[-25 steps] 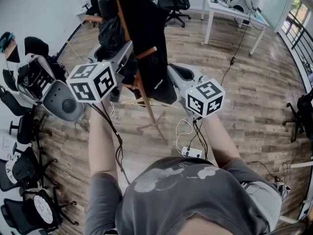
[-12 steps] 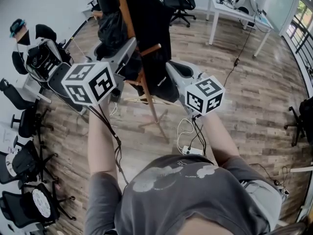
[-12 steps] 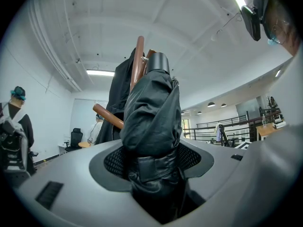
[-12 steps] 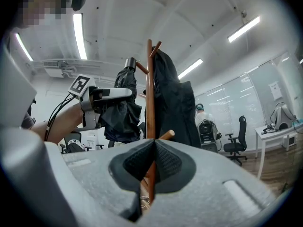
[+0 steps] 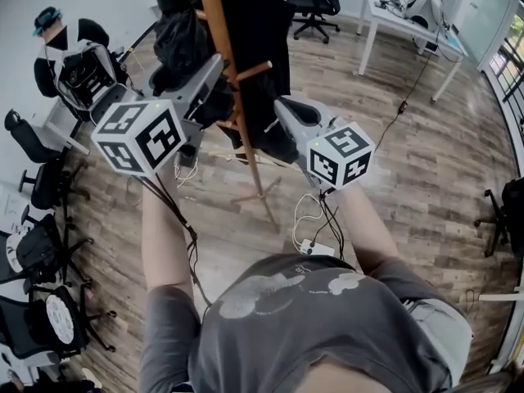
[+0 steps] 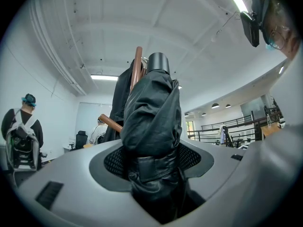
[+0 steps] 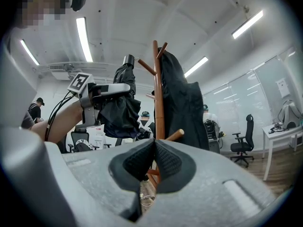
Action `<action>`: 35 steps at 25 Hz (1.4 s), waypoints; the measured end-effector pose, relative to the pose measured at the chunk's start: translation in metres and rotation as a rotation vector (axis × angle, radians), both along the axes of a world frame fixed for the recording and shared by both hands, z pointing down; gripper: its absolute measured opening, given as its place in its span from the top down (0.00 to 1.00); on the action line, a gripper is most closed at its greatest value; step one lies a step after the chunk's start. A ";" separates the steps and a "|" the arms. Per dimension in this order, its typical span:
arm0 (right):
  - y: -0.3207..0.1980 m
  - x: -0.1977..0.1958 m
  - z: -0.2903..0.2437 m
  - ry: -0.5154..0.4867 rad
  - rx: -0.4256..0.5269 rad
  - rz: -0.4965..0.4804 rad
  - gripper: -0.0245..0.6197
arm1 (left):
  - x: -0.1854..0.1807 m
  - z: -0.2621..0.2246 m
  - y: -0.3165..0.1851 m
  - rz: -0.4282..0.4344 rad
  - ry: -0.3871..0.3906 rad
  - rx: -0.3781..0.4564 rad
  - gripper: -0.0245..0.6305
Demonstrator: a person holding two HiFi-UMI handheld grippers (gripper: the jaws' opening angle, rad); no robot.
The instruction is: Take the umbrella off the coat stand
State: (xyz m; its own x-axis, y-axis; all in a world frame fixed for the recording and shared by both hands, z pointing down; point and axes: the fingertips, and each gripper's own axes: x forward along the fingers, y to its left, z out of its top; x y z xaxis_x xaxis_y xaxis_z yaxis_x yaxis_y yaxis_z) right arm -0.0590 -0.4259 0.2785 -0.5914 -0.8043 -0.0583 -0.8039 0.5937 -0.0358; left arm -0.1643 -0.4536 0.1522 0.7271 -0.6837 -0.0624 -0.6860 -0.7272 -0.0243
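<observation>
Left gripper [image 6: 152, 176] is clamped on the folded black umbrella [image 6: 151, 112]. Pads pinch it at the strap band, and it stands roughly upright. In the right gripper view I see it just beside the wooden coat stand [image 7: 157, 96], on the side away from the black coat [image 7: 183, 105]. Can't tell whether it touches a peg. Right gripper [image 7: 154, 161] has its jaws pressed together on nothing, facing the stand.

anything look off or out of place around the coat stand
Nothing looks damaged or spilled. The folded umbrella is clamped in the left gripper beside the coat stand, where a dark coat hangs. The only untidy bit: a white power strip and its cable loose on the floor by the stand's feet.
</observation>
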 end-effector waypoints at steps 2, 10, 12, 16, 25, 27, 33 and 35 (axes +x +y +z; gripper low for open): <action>0.004 0.000 0.002 0.003 -0.004 -0.014 0.96 | -0.002 0.002 0.006 -0.012 0.015 -0.003 0.53; 0.019 0.014 0.007 -0.002 -0.015 -0.073 0.96 | -0.001 0.016 0.036 -0.091 0.032 -0.007 0.52; 0.025 0.019 0.010 -0.005 -0.015 -0.092 0.96 | 0.002 0.022 0.045 -0.111 0.038 -0.012 0.53; 0.034 0.029 0.017 -0.014 -0.028 -0.144 0.96 | 0.005 0.035 0.065 -0.172 0.053 -0.028 0.52; 0.061 0.029 0.031 -0.030 -0.063 -0.303 0.96 | -0.013 0.057 0.121 -0.365 0.084 -0.061 0.52; 0.067 0.024 0.036 -0.028 -0.076 -0.334 0.96 | -0.022 0.067 0.138 -0.406 0.091 -0.072 0.52; 0.082 0.005 0.051 -0.022 -0.107 -0.396 0.96 | -0.045 0.099 0.169 -0.481 0.113 -0.125 0.52; 0.085 0.000 0.053 -0.019 -0.110 -0.407 0.96 | -0.049 0.107 0.175 -0.491 0.120 -0.133 0.53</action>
State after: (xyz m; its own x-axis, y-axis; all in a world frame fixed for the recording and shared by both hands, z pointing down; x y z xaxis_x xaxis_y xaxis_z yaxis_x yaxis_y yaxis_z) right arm -0.0592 -0.3412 0.3310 -0.8616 -0.5076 0.0009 -0.5034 0.8543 -0.1293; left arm -0.2137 -0.2786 0.2587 0.3119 -0.9500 -0.0150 -0.9391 -0.3107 0.1468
